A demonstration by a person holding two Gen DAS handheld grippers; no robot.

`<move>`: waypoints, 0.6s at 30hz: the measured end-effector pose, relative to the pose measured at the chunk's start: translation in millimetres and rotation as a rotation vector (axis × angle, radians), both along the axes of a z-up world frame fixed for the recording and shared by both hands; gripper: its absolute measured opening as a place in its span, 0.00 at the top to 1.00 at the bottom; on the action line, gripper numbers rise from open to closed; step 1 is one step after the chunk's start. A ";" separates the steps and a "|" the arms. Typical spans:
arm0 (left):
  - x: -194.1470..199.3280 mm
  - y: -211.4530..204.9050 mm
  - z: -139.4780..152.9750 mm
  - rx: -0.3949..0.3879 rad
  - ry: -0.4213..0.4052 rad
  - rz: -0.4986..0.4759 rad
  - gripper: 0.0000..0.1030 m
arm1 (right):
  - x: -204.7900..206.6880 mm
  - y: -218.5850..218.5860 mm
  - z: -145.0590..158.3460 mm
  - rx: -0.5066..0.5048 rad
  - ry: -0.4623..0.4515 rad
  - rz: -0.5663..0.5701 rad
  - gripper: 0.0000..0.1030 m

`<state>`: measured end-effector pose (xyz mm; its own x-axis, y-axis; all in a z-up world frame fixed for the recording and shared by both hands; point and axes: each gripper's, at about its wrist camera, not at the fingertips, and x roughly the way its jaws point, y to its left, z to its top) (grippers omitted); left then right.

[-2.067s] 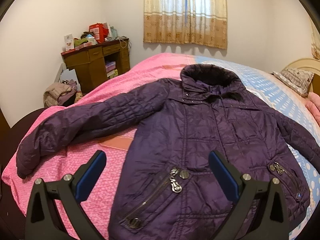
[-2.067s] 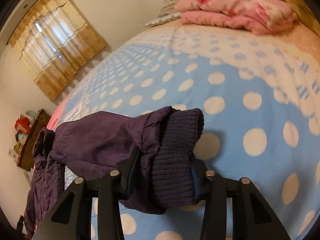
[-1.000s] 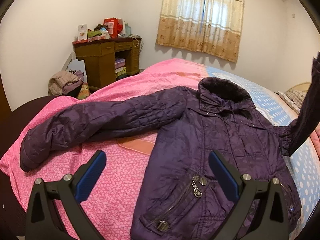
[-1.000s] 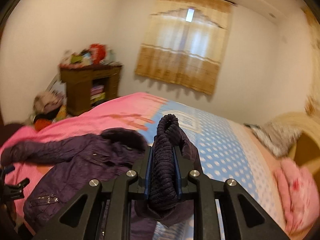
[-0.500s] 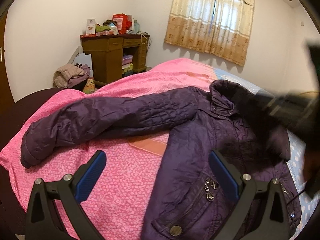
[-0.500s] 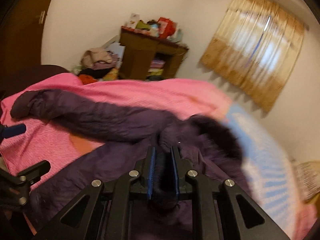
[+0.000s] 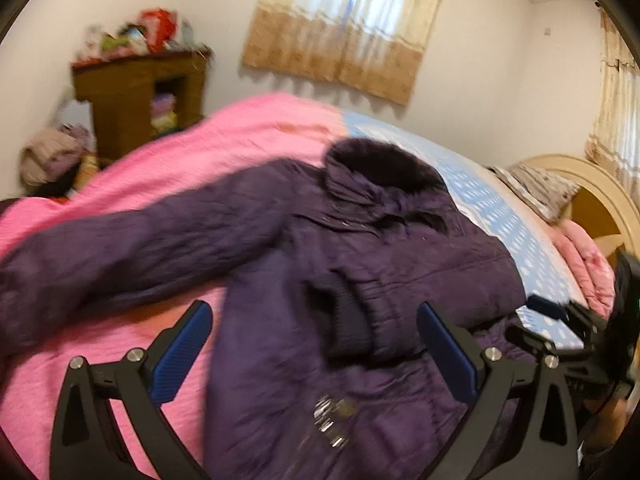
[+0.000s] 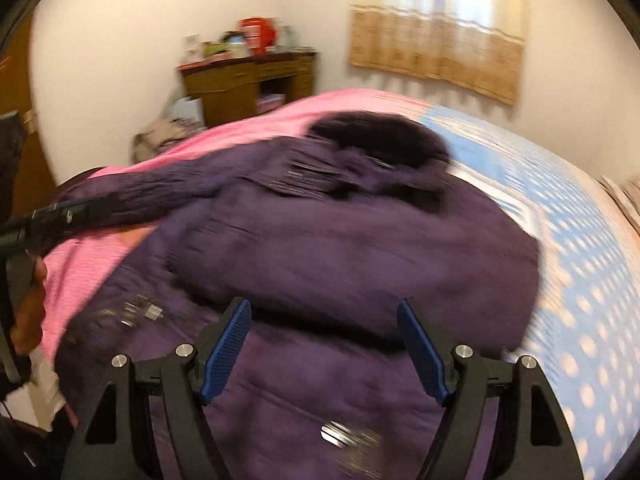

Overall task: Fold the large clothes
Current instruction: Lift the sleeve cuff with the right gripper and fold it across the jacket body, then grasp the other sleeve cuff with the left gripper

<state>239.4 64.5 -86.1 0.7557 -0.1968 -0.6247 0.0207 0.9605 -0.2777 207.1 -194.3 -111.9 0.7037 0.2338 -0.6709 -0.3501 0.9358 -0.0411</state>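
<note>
Left wrist view: a bed with a pink quilt [image 7: 248, 136] and a dotted blue sheet [image 7: 500, 208], a wooden desk [image 7: 136, 92] and tan curtains [image 7: 344, 28] behind. The purple jacket [image 7: 360, 264] lies front-up, one sleeve folded across its chest, ribbed cuff [image 7: 344, 320] showing. The left gripper [image 7: 312, 344] stands wide, holding nothing. No writing is legible.

Right wrist view: blurred; the right gripper [image 8: 324, 344] is opening above the jacket [image 8: 344, 240], apparently gripping nothing.

Soft daylight through the curtain [image 7: 344, 36], heavy motion blur, apparently fisheye-bent edges.
</note>
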 end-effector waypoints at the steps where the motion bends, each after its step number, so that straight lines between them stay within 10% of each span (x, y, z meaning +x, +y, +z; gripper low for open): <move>1: 12.6 -5.4 -5.4 -0.021 0.028 -0.025 0.07 | -1.5 -10.1 -4.2 0.010 0.008 -0.016 0.26; 9: 71.6 -44.5 -65.3 -0.096 0.245 -0.106 0.30 | -7.7 -26.4 -45.8 0.019 0.040 -0.033 0.26; 15: 59.2 -48.6 -41.5 -0.043 0.121 -0.140 0.82 | -6.9 -34.3 -50.3 0.054 0.047 -0.033 0.26; 18: 51.8 -37.5 -7.0 -0.032 0.040 -0.104 0.84 | -8.4 -43.0 -52.0 0.097 0.052 -0.047 0.26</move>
<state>291.1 27.0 -93.2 0.7049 -0.2929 -0.6460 0.1080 0.9444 -0.3104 198.8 -237.2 -163.8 0.6800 0.2665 -0.6831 -0.3048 0.9500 0.0673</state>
